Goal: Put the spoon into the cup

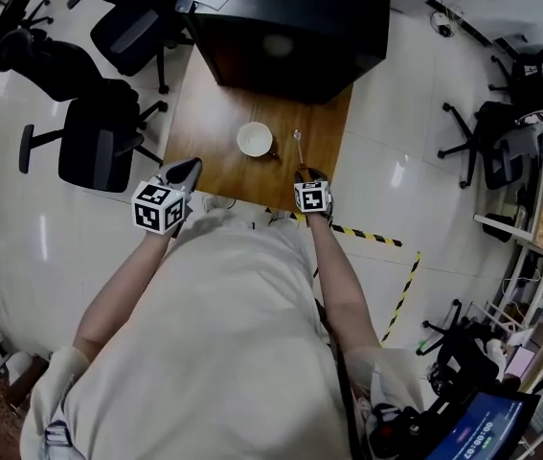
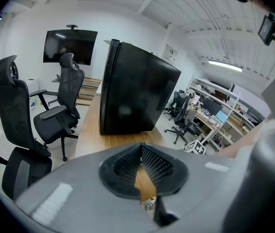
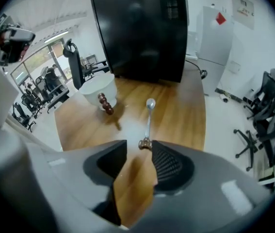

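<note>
A long brown wooden table [image 1: 204,123] runs away from the person, its far end taken up by a tall black cabinet [image 1: 295,27]. On the bare wood in front of the cabinet stands a round white ceramic cup [image 1: 255,139] with a brown beaded handle. A slim metal spoon with a brown-tipped handle [image 1: 298,145] lies just to the cup's right, apart from it, with its bowl towards the cabinet. The spoon lies nearer the table's right edge than its left, with open wood on both sides.

The right gripper [image 1: 307,173] hangs over the near edge, pointing steeply down. In the right gripper view its jaws stand apart, and the spoon's [image 3: 148,123] handle end sits at their mouth, close to the right-hand pad, not clamped. The cup [image 3: 96,89] is up and to the left there.

The left gripper [image 1: 187,171] hovers at the table's near left corner. Its tips meet with nothing between them [image 2: 141,147].

Black office chairs [image 1: 99,142] crowd the table's left side. To the right is open white tiled floor [image 1: 395,171] with yellow-and-black tape [image 1: 367,235]
</note>
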{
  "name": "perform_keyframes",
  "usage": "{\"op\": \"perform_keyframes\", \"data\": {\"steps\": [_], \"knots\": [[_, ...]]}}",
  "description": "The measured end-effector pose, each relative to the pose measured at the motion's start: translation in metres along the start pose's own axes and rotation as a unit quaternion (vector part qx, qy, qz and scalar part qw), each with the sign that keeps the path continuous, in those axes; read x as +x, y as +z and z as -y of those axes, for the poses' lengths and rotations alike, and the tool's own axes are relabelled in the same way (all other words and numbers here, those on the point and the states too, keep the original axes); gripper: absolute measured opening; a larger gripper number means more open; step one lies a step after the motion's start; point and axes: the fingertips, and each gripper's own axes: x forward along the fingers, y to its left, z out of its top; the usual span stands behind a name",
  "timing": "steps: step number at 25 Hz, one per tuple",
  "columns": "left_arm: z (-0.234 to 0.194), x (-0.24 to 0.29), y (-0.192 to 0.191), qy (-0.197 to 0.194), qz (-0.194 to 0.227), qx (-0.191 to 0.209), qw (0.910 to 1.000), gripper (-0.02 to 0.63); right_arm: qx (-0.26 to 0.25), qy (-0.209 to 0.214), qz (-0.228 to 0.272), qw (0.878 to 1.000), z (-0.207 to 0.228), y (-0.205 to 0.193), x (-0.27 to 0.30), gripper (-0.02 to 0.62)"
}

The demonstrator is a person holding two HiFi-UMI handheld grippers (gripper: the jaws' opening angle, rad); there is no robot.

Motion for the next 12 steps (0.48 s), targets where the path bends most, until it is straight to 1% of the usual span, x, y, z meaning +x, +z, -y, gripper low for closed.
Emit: {"op": "perform_keyframes", "data": {"steps": [3,7,10,12], "knots": [[-0.004,0.0,0.0,0.004,-0.001,-0.008,1.0,0.0,0.001,-0.001,-0.015,1.0,0.006,-0.006,0.009,0.153],[-0.01,-0.006,-0.001,0.018,-0.001,-0.014,0.9997,0.0,-0.009,0.004,-0.017,1.0,0.009,-0.004,0.015,0.153],[-0.014,-0.008,-0.004,0.028,0.0,-0.036,0.999,0.0,-0.007,0.011,-0.015,1.0,0.009,-0.001,0.021,0.153],[-0.016,-0.011,-0.005,0.038,0.005,-0.041,0.9984,0.0,-0.004,0.012,-0.016,1.0,0.009,0.001,0.024,0.153]]}}
